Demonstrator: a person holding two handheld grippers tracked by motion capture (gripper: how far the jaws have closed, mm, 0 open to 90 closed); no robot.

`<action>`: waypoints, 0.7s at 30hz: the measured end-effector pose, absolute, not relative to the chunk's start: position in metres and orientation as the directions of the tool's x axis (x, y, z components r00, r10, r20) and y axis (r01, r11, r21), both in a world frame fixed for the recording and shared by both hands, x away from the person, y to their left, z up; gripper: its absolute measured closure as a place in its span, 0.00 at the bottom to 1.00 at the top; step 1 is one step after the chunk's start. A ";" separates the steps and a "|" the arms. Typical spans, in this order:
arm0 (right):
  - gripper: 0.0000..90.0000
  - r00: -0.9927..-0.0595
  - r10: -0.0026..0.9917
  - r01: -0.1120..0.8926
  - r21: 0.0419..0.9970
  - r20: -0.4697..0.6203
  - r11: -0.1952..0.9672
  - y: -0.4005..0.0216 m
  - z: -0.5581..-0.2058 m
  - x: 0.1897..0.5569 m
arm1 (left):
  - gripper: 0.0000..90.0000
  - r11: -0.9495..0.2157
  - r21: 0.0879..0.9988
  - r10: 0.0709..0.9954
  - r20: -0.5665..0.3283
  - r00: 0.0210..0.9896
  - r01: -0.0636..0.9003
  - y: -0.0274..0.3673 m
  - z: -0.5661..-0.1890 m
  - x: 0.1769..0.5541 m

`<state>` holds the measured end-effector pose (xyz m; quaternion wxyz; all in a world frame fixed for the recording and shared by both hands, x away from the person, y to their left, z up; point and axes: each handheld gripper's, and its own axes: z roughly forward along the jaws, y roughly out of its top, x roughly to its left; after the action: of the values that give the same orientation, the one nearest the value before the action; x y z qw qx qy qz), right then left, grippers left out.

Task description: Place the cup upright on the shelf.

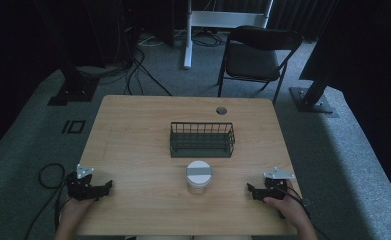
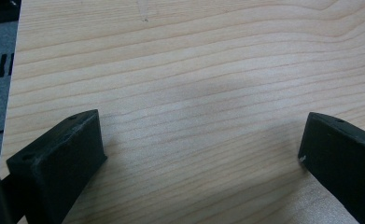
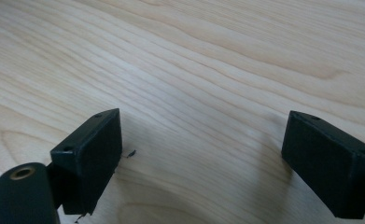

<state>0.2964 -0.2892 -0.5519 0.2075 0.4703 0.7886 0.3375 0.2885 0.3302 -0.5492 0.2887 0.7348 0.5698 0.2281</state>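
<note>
A white lidded jar (image 1: pixel 199 176) with a grey band across its lid stands on the wooden table (image 1: pixel 133 140), just in front of a dark wire basket (image 1: pixel 202 139). My left gripper (image 1: pixel 105 188) rests near the table's front left corner, jaws spread wide over bare wood (image 2: pixel 199 140). My right gripper (image 1: pixel 252 190) lies near the front right edge, also open, with nothing between its jaws (image 3: pixel 201 154). Both point inward toward the jar, each well apart from it.
A round cable hole (image 1: pixel 221 110) sits at the table's far right. Beyond the table stand a black folding chair (image 1: pixel 257 55), a white stand leg (image 1: pixel 187 35) and dark frame feet (image 1: pixel 313 97). Cables trail on the grey carpet at the left (image 1: pixel 50 175).
</note>
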 end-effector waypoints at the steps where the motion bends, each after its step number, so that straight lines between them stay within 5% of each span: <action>1: 0.13 -0.474 0.881 0.602 0.727 -0.006 0.329 -0.287 -0.552 0.296 | 0.00 -0.184 0.684 0.969 0.006 0.247 0.706 0.330 -0.549 0.288; 21: 0.15 -0.561 0.828 0.550 0.745 -0.005 0.377 -0.259 -0.542 0.294 | 0.00 -0.184 0.684 0.969 0.006 0.247 0.706 0.330 -0.549 0.288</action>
<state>0.2942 -0.2589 -0.5419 0.1933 0.4269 0.8070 0.3594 0.2885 0.3302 -0.5492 0.2887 0.7348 0.5698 0.2281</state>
